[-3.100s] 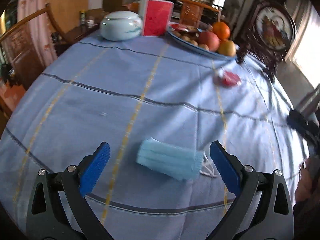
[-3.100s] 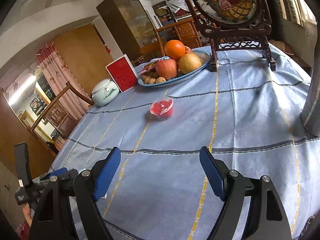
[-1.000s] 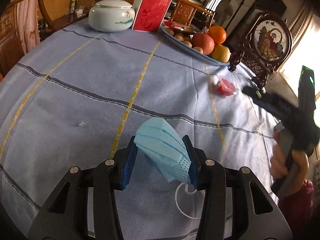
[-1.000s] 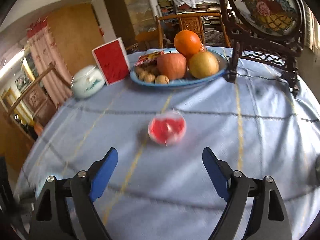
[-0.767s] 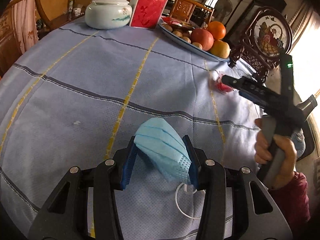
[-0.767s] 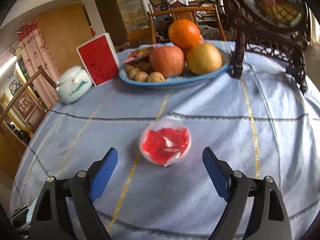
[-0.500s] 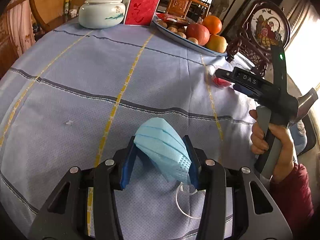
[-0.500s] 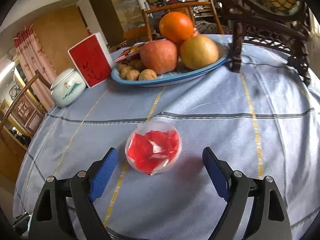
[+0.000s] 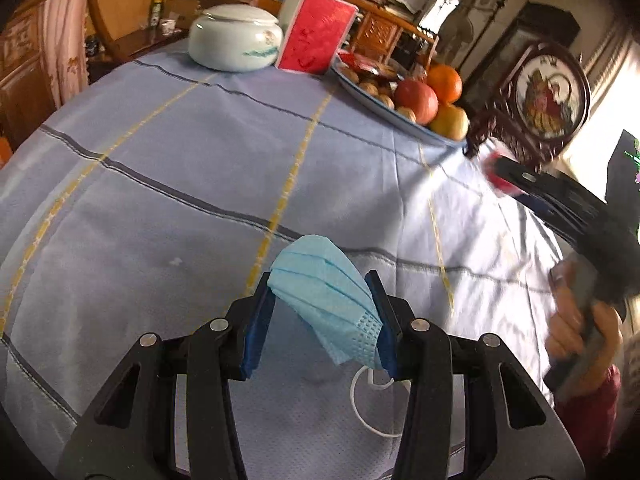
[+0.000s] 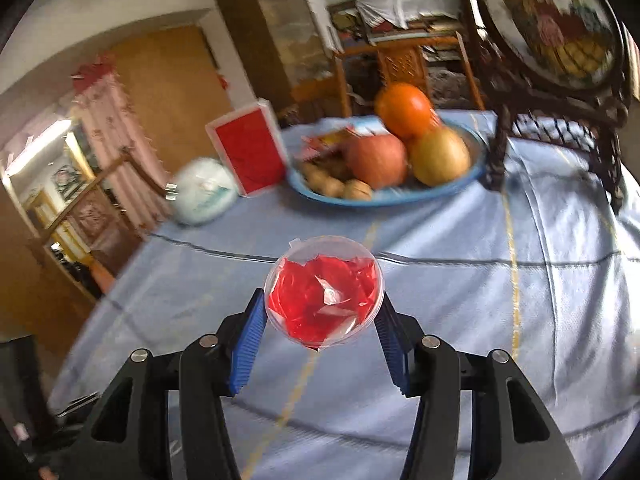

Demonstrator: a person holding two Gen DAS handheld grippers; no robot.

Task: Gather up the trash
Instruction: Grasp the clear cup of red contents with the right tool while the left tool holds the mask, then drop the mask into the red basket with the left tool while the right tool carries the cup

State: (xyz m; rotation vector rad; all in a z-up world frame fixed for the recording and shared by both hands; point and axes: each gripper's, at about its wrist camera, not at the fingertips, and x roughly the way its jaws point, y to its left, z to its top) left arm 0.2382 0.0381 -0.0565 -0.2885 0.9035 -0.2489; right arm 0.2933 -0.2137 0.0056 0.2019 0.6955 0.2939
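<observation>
My left gripper (image 9: 322, 316) is shut on a crumpled light-blue face mask (image 9: 326, 296) and holds it above the blue tablecloth (image 9: 160, 184); its white ear loop (image 9: 366, 404) hangs below. My right gripper (image 10: 320, 336) is shut on a clear plastic cup with red wrapper scraps inside (image 10: 324, 306), lifted off the cloth. The right gripper also shows in the left wrist view (image 9: 560, 204), held by a hand at the right edge.
At the table's far side stand a blue fruit plate with apples, an orange and walnuts (image 10: 384, 168), a red card box (image 10: 250, 152), a white lidded jar (image 9: 236, 38) and a dark carved ornament stand (image 10: 556, 52). Wooden chairs surround the table.
My right gripper has closed on the red-filled plastic cup and lifted it from the cloth. My left gripper still holds the mask, with little movement.
</observation>
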